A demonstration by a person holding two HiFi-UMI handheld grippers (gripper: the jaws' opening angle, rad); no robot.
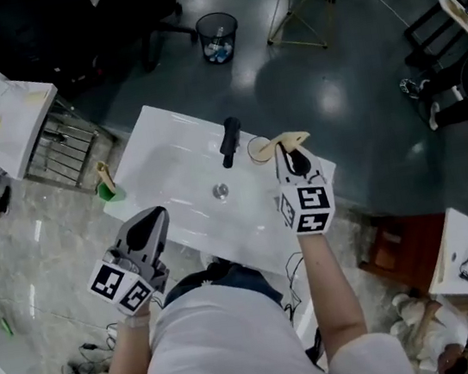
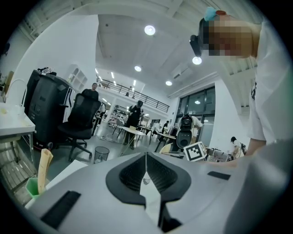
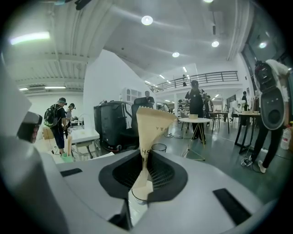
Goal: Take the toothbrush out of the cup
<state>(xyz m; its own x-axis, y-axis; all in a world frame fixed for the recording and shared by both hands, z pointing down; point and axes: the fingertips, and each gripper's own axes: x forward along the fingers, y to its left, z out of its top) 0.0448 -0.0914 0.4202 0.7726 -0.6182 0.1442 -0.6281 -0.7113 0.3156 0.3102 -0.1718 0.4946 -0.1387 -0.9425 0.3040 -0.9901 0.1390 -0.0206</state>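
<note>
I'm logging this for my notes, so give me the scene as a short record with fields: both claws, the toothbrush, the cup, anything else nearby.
Setting: white sink with a black faucet
Right claw: shut on the beige toothbrush, held upright
Left claw: shut, nothing in it, by the sink's near-left edge
Cup: on the sink, right of the faucet, just beyond the right claw
Toothbrush clear of cup: cannot tell
Also: green cup at the sink's left corner, holding a beige stick
</note>
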